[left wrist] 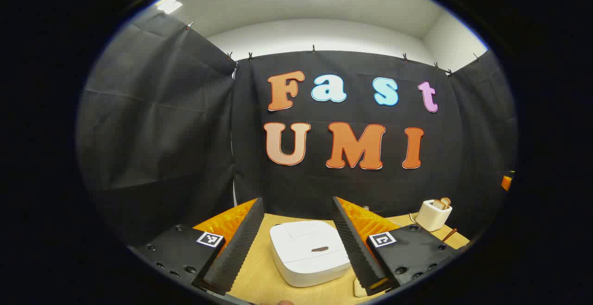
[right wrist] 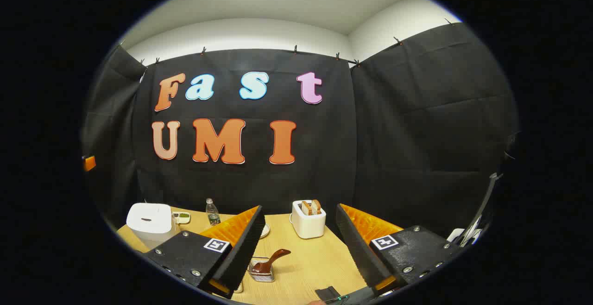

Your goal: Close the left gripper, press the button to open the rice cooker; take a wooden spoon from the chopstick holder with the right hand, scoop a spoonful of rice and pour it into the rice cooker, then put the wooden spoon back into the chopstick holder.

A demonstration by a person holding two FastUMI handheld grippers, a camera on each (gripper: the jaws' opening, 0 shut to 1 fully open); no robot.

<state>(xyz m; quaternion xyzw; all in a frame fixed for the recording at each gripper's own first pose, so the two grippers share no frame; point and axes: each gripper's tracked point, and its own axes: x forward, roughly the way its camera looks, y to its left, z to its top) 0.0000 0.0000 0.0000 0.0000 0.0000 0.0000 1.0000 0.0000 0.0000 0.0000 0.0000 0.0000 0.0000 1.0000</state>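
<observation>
The white rice cooker (left wrist: 309,251) sits with its lid down on the wooden table (left wrist: 259,277), right between the fingers of my open left gripper (left wrist: 296,244); a dark oval button marks the front of its lid. In the right gripper view the same cooker (right wrist: 150,219) stands at the far left of the table. A brown wooden spoon (right wrist: 272,259) leans in a small clear holder (right wrist: 261,271) just ahead of my open right gripper (right wrist: 299,249), a little left of centre. Nothing is held by either gripper.
A white toaster (right wrist: 307,219) with bread slices stands at the back of the table, also seen as the toaster (left wrist: 433,214) at right. A small water bottle (right wrist: 212,212) and a small dish (right wrist: 182,217) sit beside the cooker. A dark flat object (right wrist: 327,293) lies near the front edge.
</observation>
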